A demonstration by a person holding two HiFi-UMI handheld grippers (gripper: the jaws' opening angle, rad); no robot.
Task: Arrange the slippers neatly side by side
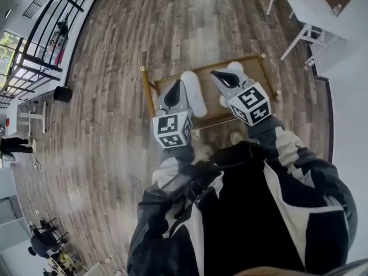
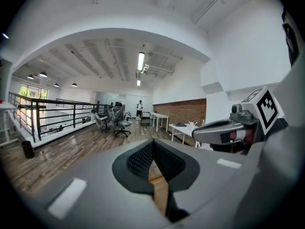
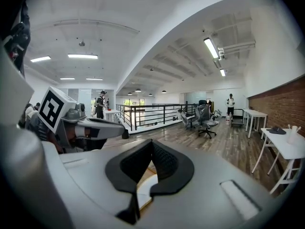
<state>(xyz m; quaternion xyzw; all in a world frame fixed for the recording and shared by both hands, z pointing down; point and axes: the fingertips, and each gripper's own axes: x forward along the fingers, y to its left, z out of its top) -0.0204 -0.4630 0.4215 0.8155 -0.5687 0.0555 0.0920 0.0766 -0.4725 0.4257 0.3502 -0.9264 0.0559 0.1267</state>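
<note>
Setting: a wooden floor [image 1: 103,119] seen from above, with a low wooden rack [image 1: 149,92] standing on it just ahead of the person.
First slipper [image 1: 194,92]: white, lying on the rack with its length pointing away from the person, between the two grippers.
Second slipper [image 1: 235,68]: white, on the right part of the rack; largely covered by the right gripper, so only its far end and a patch nearer the person show. Whether it lies parallel to the first cannot be told.
Left gripper [image 1: 178,85]: held over the rack's left part, just left of the first slipper. Its jaws are closed together with nothing between them; its own view shows only a strip of wood through the narrow slit.
Right gripper [image 1: 215,73]: held over the rack's right part, above the second slipper. Its jaws are closed together and empty; wood and a pale surface show through the slit.
Contact: neither gripper is seen touching a slipper.
Surroundings: a white table [image 1: 322,7] stands at the upper right and a black railing [image 1: 52,22] at the upper left.
</note>
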